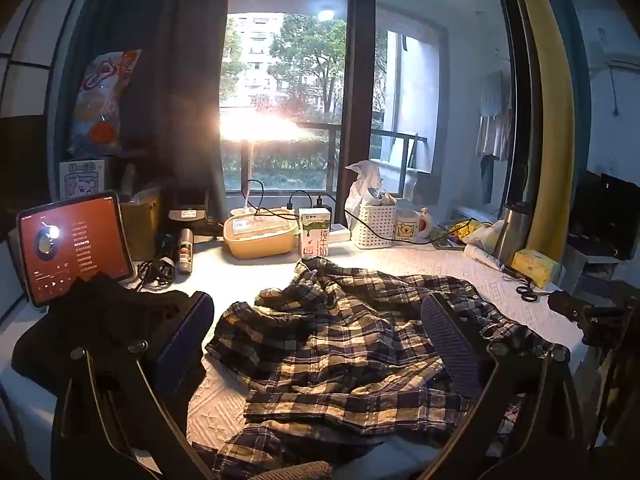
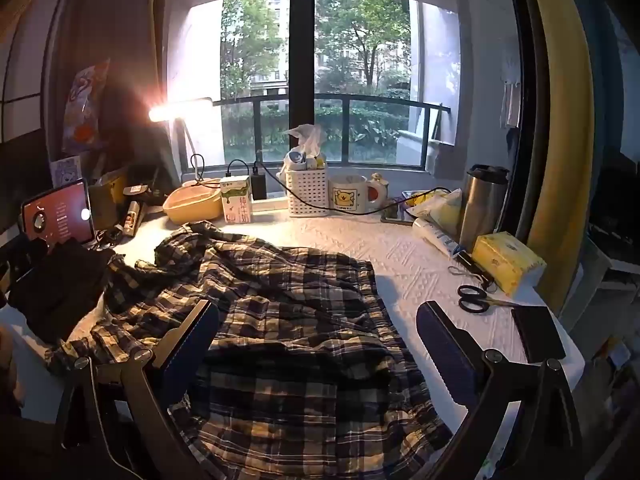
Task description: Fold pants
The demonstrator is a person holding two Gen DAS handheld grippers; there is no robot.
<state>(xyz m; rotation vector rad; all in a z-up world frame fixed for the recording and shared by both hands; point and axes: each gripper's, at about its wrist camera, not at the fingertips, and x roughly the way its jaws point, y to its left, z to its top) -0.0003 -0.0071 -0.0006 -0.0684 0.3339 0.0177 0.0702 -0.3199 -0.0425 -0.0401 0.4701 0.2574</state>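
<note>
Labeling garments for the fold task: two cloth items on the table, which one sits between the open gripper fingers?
The plaid pants, crumpled mid-table, lie between both grippers' open fingers, left gripper and right gripper. The black garment is plain, off to the left by the tablet.

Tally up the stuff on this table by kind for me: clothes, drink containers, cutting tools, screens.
Clothes: 2, the plaid pants and a black garment.
Drink containers: 3, the milk carton, the bear mug and the steel tumbler.
Cutting tools: 1, the scissors.
Screens: 1, the tablet.
Total: 7
</note>
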